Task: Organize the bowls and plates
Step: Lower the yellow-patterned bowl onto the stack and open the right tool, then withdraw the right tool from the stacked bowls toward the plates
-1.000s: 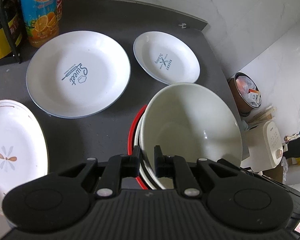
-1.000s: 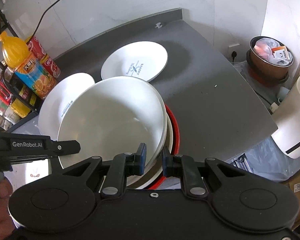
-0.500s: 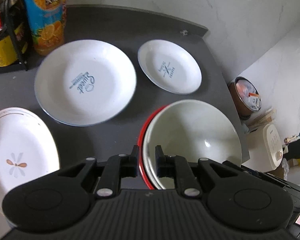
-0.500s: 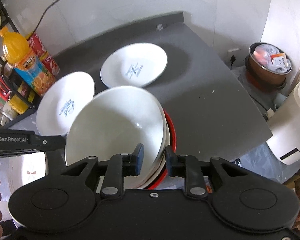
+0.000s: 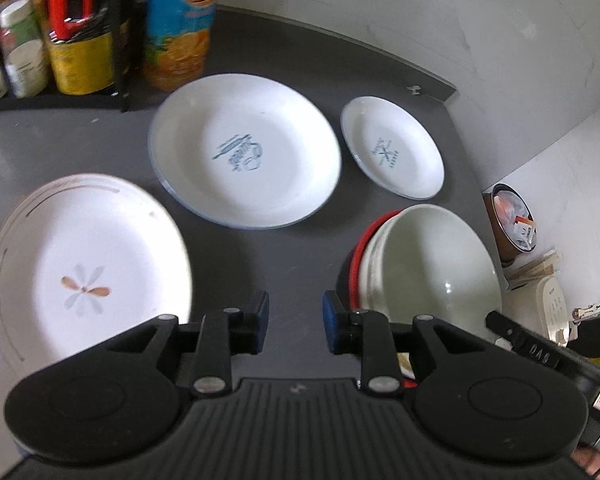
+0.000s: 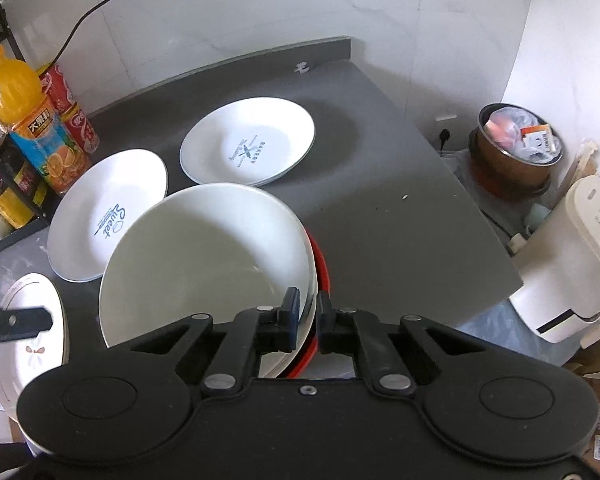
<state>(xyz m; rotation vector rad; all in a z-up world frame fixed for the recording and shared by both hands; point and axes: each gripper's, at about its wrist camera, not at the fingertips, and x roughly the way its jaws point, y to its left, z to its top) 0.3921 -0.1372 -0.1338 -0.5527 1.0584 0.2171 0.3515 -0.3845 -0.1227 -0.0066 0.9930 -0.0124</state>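
**Left hand let go of the bowl stack; right hand kept hold**

We saw one clear change over the last second. The left hand-held gripper (image 5: 293, 322), which had been clamped on the near rim of the white bowl (image 5: 432, 264), was now released, its jaws standing well apart over bare table (image 5: 284, 252) at the lower middle of its frame. It had also drawn off to the left, so the bowls sat at its lower right. The right hand-held gripper (image 6: 306, 312) remained clenched on the bowl's rim at the lower middle of its own frame.

We judged from this that the bowls were settled where they belonged and the plates came next.

The white bowl (image 6: 208, 256) sat nested on top of at least one more pale bowl, all inside a red bowl (image 6: 322, 276) of which only an edge showed. The top bowl held nothing. Three plates lay apart and unstacked, all without food: the flower plate (image 5: 84, 268) at lower left, the large plate (image 5: 246, 150) at centre and the small plate (image 5: 392, 146) to its right.
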